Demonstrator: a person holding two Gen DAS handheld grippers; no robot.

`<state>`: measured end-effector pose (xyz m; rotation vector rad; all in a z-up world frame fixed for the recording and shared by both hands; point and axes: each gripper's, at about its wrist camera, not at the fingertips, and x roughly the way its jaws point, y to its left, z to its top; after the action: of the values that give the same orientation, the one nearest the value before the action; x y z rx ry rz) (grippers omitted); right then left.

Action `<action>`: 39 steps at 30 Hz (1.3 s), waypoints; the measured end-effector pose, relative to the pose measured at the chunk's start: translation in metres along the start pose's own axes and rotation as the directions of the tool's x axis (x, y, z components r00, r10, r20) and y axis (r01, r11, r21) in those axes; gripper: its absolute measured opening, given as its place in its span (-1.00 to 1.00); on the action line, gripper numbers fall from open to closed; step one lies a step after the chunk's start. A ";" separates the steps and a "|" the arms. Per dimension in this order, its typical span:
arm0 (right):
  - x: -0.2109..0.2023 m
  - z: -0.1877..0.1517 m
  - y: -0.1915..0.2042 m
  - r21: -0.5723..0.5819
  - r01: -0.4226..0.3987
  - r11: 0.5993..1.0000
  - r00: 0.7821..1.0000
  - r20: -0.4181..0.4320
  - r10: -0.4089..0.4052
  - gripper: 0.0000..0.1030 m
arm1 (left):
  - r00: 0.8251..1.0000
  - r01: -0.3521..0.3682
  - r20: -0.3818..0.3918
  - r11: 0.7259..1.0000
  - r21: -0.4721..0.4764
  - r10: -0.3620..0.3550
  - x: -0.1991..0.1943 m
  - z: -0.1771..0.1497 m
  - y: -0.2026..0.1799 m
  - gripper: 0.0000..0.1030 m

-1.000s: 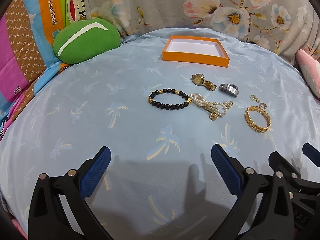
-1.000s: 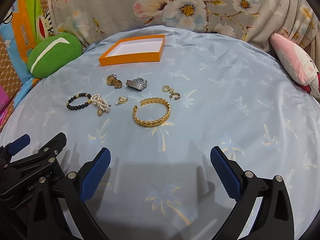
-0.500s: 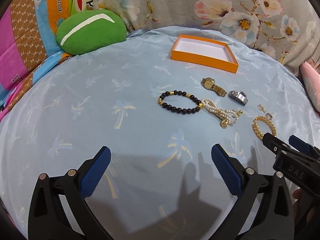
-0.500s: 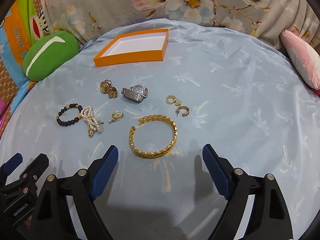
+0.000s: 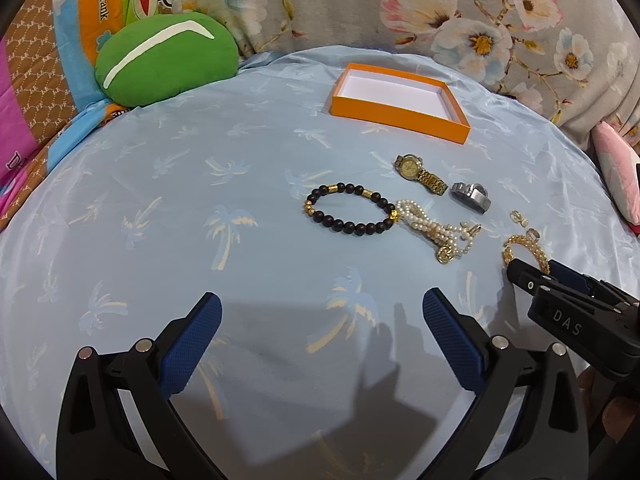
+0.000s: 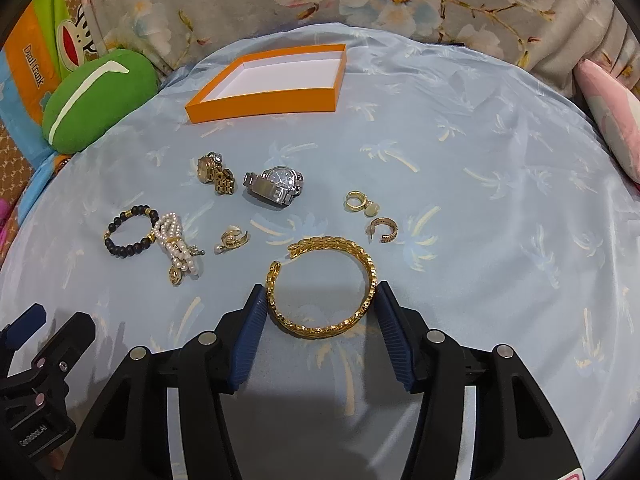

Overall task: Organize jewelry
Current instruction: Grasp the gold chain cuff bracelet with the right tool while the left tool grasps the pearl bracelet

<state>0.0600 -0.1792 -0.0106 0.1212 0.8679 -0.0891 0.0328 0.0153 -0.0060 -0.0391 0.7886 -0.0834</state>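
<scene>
Surface: a bed sheet, pale blue with a palm tree print, fills the middle of both views.
Back: a grey blanket with big flowers, across the top.
Upper left: a green cushion and a colourful cartoon blanket.
Right edge: a pink pillow.
Light: soft, shadows at the bottom.

Orange box, gold bangle, palm-print blue sheet

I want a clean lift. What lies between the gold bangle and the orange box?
The silver watch lies on the cloth roughly between the gold bangle and the orange box. The right gripper already brackets the bangle; lifting clears it.
</scene>
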 end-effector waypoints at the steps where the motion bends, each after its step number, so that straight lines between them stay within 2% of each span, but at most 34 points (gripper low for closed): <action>1: -0.001 0.000 -0.002 0.009 -0.006 1.000 1.000 0.004 0.006 0.04 | 1.000 0.004 0.000 1.000 0.001 -0.004 0.000 0.001 -0.001 0.91; 8: -0.011 -0.006 -0.019 0.030 0.035 0.999 0.999 0.022 -0.035 0.04 | 0.996 0.076 -0.040 0.997 -0.015 -0.077 0.006 0.012 -0.018 0.91; 15: -0.018 -0.016 -0.043 0.077 0.046 0.996 0.999 0.012 -0.047 0.05 | 0.991 0.109 -0.069 0.994 -0.033 -0.111 0.023 0.027 -0.044 0.85; 19: -0.018 -0.017 -0.048 0.090 0.036 0.995 0.999 0.013 -0.037 0.06 | 0.989 0.114 -0.090 0.993 -0.020 -0.116 0.036 0.033 -0.060 0.58; 22: -0.018 -0.018 -0.048 0.085 0.033 0.996 0.999 0.013 -0.034 0.07 | 0.987 0.108 -0.117 0.994 -0.002 -0.107 0.048 0.036 -0.071 0.27; 24: -0.018 -0.018 -0.049 0.087 0.028 0.996 0.999 0.014 -0.030 0.07 | 0.990 0.090 -0.110 0.996 0.009 -0.089 0.050 0.036 -0.074 0.24; 25: -0.018 -0.018 -0.050 0.089 0.026 0.996 1.000 0.014 -0.027 0.07 | 0.990 0.093 -0.109 0.996 0.015 -0.090 0.051 0.036 -0.076 0.16; 27: -0.018 -0.018 -0.050 0.091 0.022 0.996 1.000 0.014 -0.024 0.07 | 0.991 0.089 -0.100 0.996 0.020 -0.086 0.050 0.036 -0.077 -0.05; 29: -0.018 -0.018 -0.048 0.091 0.020 0.996 1.000 0.016 -0.021 0.07 | 0.991 0.096 -0.096 0.995 0.032 -0.093 0.051 0.036 -0.078 -0.43; 33: -0.018 -0.019 -0.048 0.094 0.013 0.995 1.000 0.022 -0.015 0.07 | 0.990 0.115 -0.088 0.993 0.042 -0.111 0.050 0.035 -0.079 -0.75; 39: -0.021 -0.019 -0.048 0.093 -0.004 0.996 0.999 0.034 0.001 0.06 | 0.985 0.167 -0.038 0.986 0.014 -0.166 0.034 0.037 -0.069 -0.77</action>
<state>0.0264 -0.2233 -0.0099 0.2072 0.8299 -0.1291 0.0793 -0.0565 0.0005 -0.0878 0.8202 -0.2499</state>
